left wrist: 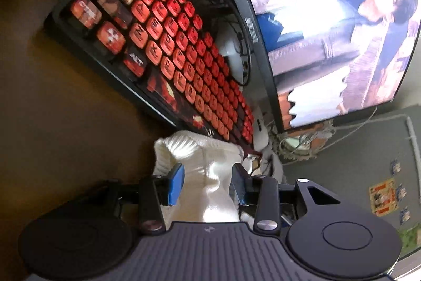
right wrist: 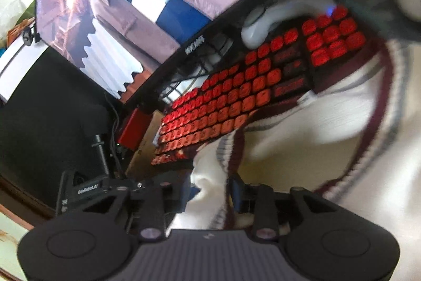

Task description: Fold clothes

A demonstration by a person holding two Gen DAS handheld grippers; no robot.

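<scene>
Right now the left gripper [left wrist: 208, 182] and right gripper [right wrist: 208, 198] each have their jaws pinching the soft white knitted sweater with dark red stripes [right wrist: 302, 157], low in both views, so it could snag the red-keyed keyboard [left wrist: 171, 44] just above it.

Home computer nook. Brown wooden desk [left wrist: 52, 102] carrying black keyboard with glowing red keycaps [left wrist: 168, 44], wide curved monitor [left wrist: 329, 25] playing video, tangled cables behind. White game controller [right wrist: 260, 25] just beside keyboard. Stickers on grey wall [left wrist: 342, 162].
</scene>
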